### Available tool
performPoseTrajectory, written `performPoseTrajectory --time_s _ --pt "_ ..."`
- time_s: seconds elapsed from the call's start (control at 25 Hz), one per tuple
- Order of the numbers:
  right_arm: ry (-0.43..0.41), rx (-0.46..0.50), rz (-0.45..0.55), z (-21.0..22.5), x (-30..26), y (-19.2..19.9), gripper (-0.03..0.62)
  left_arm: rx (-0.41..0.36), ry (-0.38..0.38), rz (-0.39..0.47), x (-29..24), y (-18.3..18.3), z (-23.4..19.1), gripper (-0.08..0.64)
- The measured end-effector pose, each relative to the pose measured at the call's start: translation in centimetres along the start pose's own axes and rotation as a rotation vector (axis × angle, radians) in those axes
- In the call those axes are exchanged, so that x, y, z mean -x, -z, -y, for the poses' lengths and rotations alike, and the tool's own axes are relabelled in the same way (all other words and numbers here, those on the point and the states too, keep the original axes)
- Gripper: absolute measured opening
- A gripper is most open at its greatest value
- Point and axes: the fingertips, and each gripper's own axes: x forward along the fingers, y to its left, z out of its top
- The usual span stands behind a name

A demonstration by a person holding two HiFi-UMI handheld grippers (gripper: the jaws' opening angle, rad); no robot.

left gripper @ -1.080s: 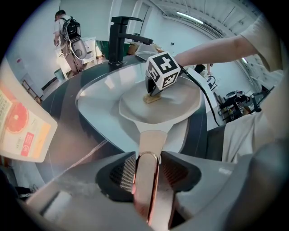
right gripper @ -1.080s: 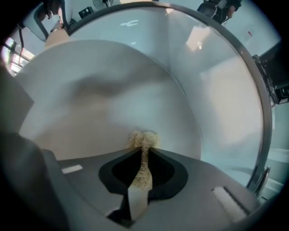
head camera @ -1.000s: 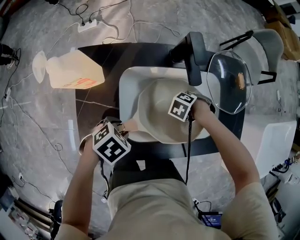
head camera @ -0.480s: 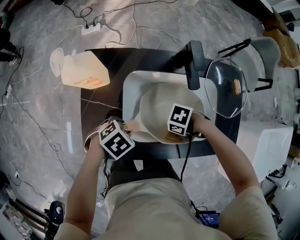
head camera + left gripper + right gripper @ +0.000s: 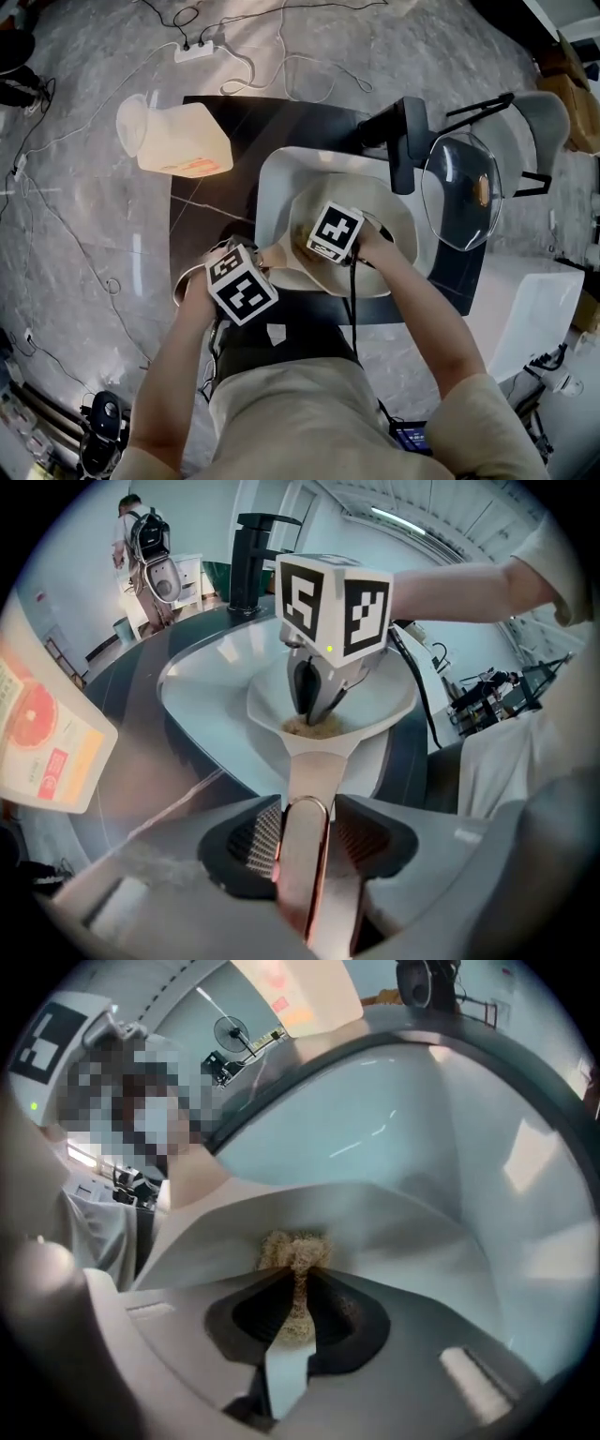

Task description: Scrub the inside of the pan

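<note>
A cream pan [image 5: 389, 234] sits in the white sink [image 5: 272, 178]. Its handle [image 5: 272, 255] points toward me, and my left gripper [image 5: 258, 261] is shut on it. In the left gripper view the handle [image 5: 305, 855] lies pinched between the ribbed pads [image 5: 265, 841] of the left gripper [image 5: 305, 841]. My right gripper [image 5: 305, 246] reaches down into the pan near the handle side, shut on a tan scrubber [image 5: 295, 1251]. In the right gripper view the right gripper [image 5: 298, 1302] presses the scrubber onto the pan's floor [image 5: 403, 1241]. From the left gripper view, the scrubber [image 5: 314, 727] shows under the right gripper [image 5: 314, 700].
A black faucet [image 5: 408, 141] stands behind the sink. A glass lid [image 5: 459, 192] leans at the sink's right. A pale plastic jug [image 5: 183, 139] lies on the dark counter at the left. Cables and a power strip [image 5: 202, 47] lie on the floor beyond.
My right gripper has slid the scrubber leftward across the pan, from the right side to the handle side. The left gripper has kept its hold on the handle.
</note>
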Motion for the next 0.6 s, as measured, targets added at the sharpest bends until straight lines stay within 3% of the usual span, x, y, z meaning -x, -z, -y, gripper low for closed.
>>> performPoseTrajectory --time_s 0.28,0.4,0.52,0.6 --pt "0.280 0.082 0.041 7.6 -0.6 -0.2 0.051 0.014 0.021 0.008 0.1 0.0 0.1 0.187" --pt "0.423 0.078 -0.026 11.2 0.0 2.6 0.051 0.015 0.024 0.005 0.1 0.1 0.0 0.187" --pt "0.497 0.065 -0.104 12.7 1.3 5.0 0.051 0.014 0.028 0.001 0.1 0.0 0.0 0.187" --pt "0.556 0.115 -0.205 13.1 2.0 6.8 0.051 0.015 0.032 -0.001 0.1 -0.1 0.0 0.187"
